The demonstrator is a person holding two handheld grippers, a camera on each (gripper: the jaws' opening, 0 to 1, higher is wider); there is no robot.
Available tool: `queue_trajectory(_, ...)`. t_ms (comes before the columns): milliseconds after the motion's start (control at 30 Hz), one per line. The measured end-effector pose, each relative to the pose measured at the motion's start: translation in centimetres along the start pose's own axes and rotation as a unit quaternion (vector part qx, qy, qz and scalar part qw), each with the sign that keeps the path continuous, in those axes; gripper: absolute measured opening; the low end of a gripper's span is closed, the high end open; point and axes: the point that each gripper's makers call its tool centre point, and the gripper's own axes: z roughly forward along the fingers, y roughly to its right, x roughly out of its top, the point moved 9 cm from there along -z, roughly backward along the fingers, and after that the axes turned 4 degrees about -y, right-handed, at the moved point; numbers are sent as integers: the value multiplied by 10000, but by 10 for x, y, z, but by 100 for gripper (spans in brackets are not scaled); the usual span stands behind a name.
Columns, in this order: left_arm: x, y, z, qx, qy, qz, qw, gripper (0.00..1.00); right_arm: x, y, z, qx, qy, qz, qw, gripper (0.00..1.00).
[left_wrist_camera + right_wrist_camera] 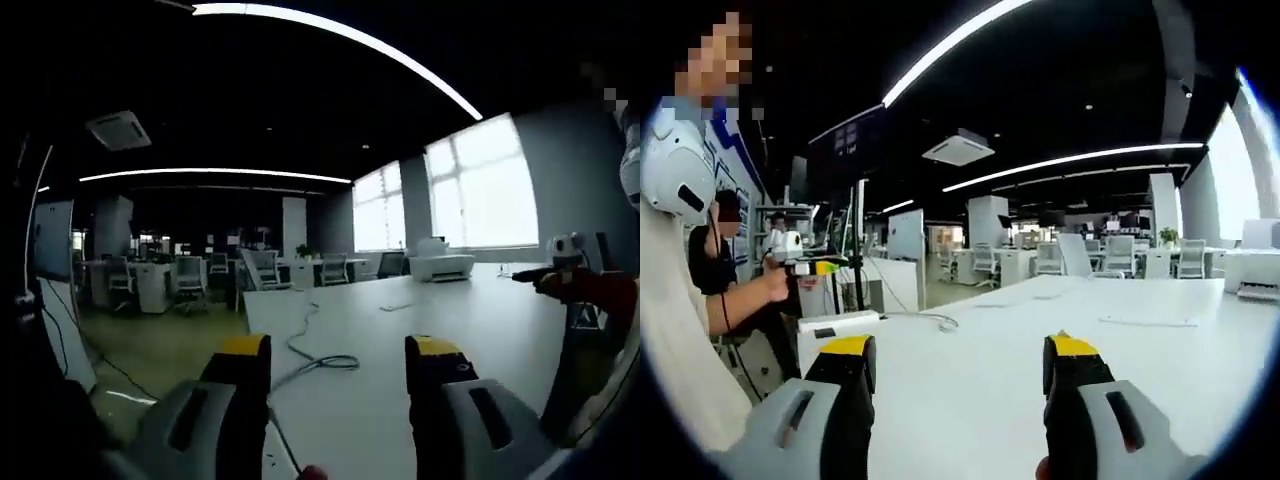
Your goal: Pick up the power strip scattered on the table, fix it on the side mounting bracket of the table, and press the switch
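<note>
Open tongs, white power strip flat at table edge

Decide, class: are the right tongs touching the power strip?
Apart. The right gripper view shows the open right tongs over bare table, the power strip beyond them.

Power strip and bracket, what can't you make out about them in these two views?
- Power strip: right gripper view, far away at the table edge; its switch is too small to see.
- Side mounting bracket: can't be identified in either view.
- Cable: left gripper view, near end cut off behind the left claw.
</note>
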Motion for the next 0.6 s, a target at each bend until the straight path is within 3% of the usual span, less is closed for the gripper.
queue_trajectory(133,-5,7,-5,228,17,41,9997,58,-1,6,-12,-310,154,120,9993,64)
queue_trajectory(300,-24,14,-8,412,93,-220,9989,58,-1,5,-25,-515,265,179,9982,63)
queue_trajectory(400,-36,17,-10,703,-44,6,9975,58,-2,6,-33,-715,332,223,9966,64)
queue_trajectory(533,-45,26,-10,576,-96,-290,9979,58,-7,5,-41,-725,369,342,9961,64)
queue_trajectory(600,-46,25,-12,533,31,-430,9976,59,-11,5,-44,-767,364,367,9957,64)
